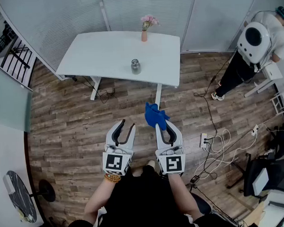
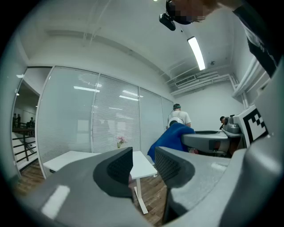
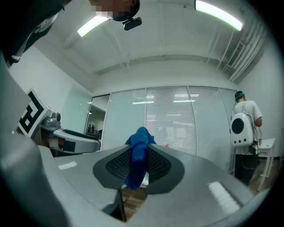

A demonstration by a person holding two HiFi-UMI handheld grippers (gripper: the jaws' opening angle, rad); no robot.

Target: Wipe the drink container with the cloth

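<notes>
so far, i am judging the task as barely begun: the cloth is picked up, but no wiping is under way. i am holding both grippers out over the wooden floor [image 1: 76, 123], on the near side, well apart from the white table [image 1: 106, 55] at the far side. the drink container [image 1: 135, 66] is standing upright on that table, close to its near edge, with nothing touching it. it is showing as a small, squat vessel of silvery metal, smooth and shiny, narrowing at the top. a slim pink vase [image 1: 144, 36] holding pale pink flowers [image 1: 149, 21] is standing farther back, by the table's far edge.

the right gripper [image 1: 162, 125] is pinching the cloth [image 1: 155, 115]; in the right gripper view its jaws are pressing in on a rolled fold of it. the cloth is bright blue and soft, with a nubbly, towel-like weave, and it is bunching loosely beyond the jaw tips. the left gripper [image 1: 127, 126] is holding nothing, its jaws spread with a clear gap between them. their inner faces are dark and ribbed, set in smooth grey plastic.

what is remaining, as i am judging it: carrying the cloth across to the table, perhaps steadying the container with the free gripper, and rubbing the cloth over the metal surface.
</notes>
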